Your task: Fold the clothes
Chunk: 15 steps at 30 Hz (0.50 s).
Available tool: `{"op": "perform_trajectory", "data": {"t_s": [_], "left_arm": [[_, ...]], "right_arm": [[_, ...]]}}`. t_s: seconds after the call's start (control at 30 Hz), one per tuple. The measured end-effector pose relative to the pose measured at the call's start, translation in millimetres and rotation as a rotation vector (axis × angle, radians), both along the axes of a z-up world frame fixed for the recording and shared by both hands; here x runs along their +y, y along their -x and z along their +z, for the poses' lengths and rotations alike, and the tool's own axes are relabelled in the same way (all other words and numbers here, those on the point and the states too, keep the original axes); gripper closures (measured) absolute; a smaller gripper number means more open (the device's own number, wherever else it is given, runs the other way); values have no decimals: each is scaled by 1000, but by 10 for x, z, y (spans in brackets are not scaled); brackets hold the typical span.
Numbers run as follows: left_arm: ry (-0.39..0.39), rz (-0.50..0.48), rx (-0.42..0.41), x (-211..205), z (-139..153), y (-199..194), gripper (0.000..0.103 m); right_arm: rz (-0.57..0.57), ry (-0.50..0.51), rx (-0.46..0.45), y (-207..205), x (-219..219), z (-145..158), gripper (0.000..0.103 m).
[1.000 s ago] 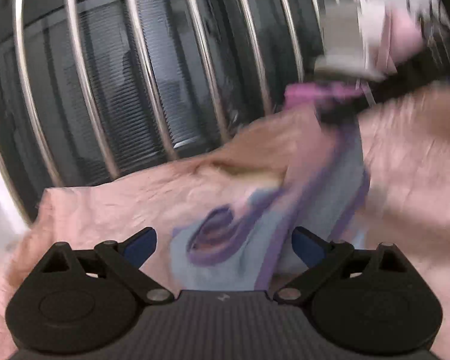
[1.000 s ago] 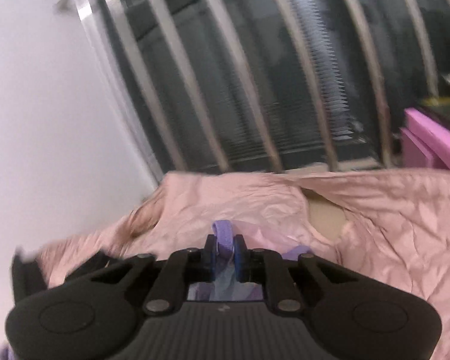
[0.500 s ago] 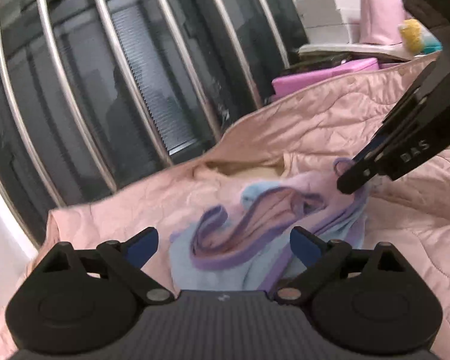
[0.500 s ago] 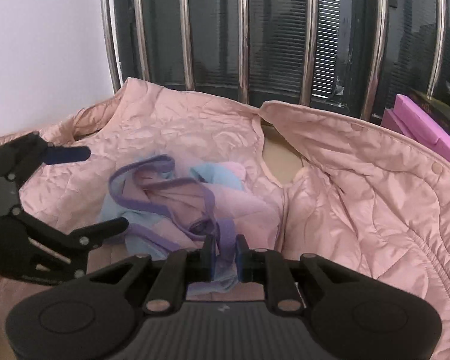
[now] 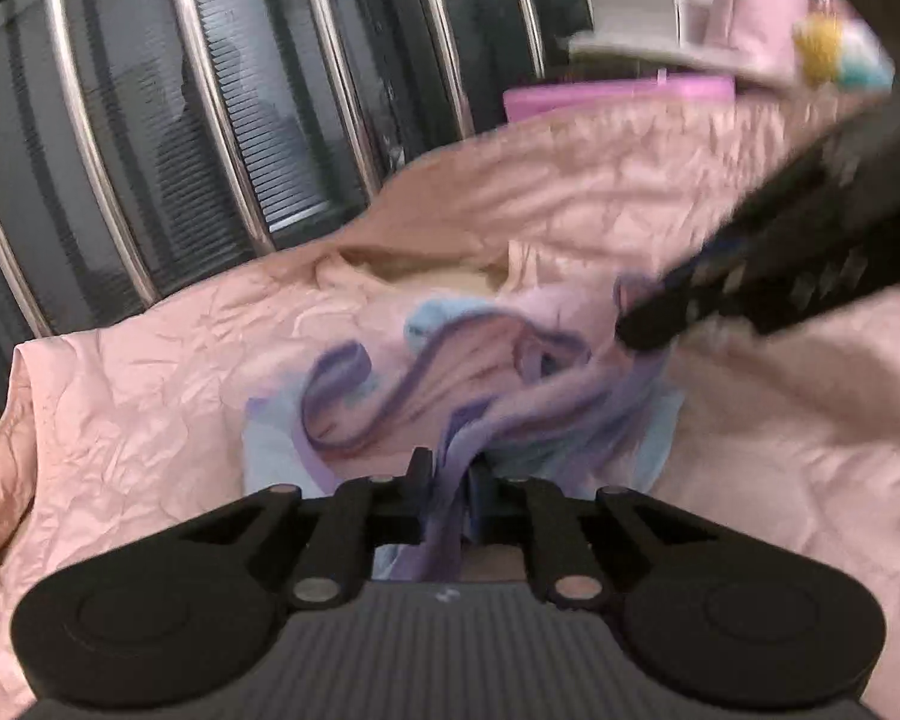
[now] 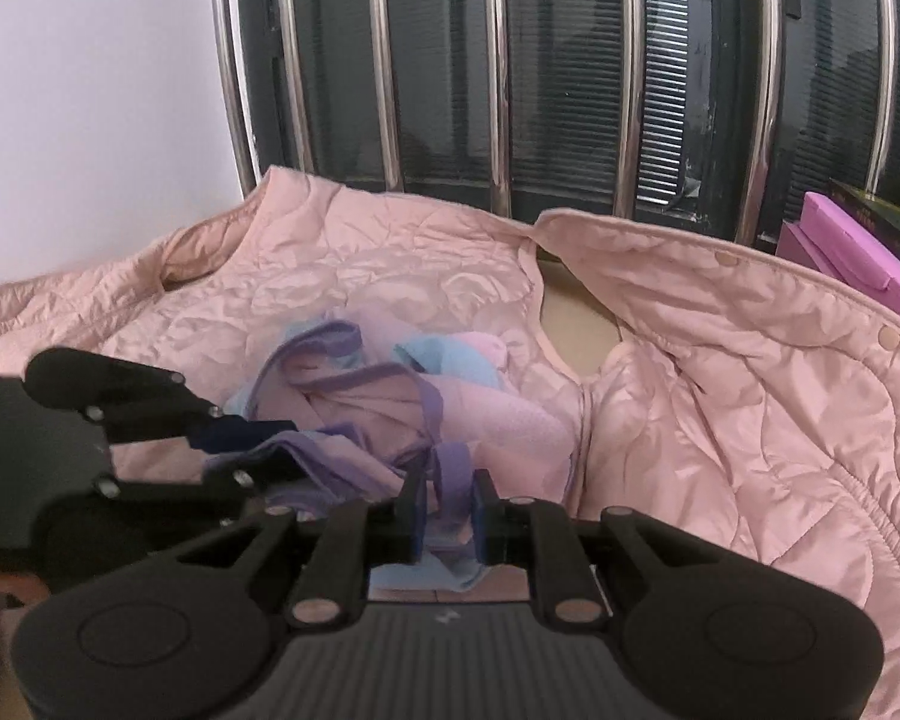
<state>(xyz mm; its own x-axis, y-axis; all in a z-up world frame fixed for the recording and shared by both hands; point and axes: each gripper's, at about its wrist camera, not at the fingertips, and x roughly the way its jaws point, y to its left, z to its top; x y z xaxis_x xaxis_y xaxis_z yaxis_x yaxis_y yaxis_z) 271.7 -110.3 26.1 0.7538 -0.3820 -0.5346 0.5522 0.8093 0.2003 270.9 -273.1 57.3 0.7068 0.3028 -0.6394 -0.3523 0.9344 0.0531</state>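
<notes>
A small pastel garment (image 5: 450, 372), pink and light blue with purple trim, lies bunched on a pink quilted jacket (image 5: 150, 396). It also shows in the right wrist view (image 6: 384, 402), on the jacket (image 6: 720, 372). My left gripper (image 5: 450, 480) is shut on a purple edge of the garment at its near side. My right gripper (image 6: 448, 498) is shut on another purple strap. In the left wrist view the right gripper (image 5: 642, 330) reaches in from the right, blurred. In the right wrist view the left gripper (image 6: 252, 438) comes in from the left.
Steel window bars (image 6: 630, 90) over dark shutters stand behind the jacket. A white wall (image 6: 90, 90) is at the left. Pink and magenta boxes (image 6: 858, 258) sit at the right. White boxes and a pink pillow (image 5: 720, 12) are stacked at the back right.
My left gripper was open above the garment and has now closed on its purple edge. The right gripper keeps its hold on the strap and has shifted slightly.
</notes>
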Motion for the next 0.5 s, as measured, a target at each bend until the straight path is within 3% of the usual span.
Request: {"op": "perform_trajectory", "data": {"t_s": [0.13, 0.3, 0.4, 0.5], "left_arm": [[169, 81, -6, 281, 197, -51, 92], [256, 177, 43, 492, 221, -203, 92], [353, 183, 90, 633, 274, -241, 92], [415, 188, 85, 730, 344, -224, 92]], "right_arm": [[-24, -1, -11, -23, -11, -32, 88], [-52, 23, -13, -62, -14, -82, 86], [-52, 5, -16, -69, -24, -84, 86], [-53, -46, -25, -52, -62, -21, 83]]}}
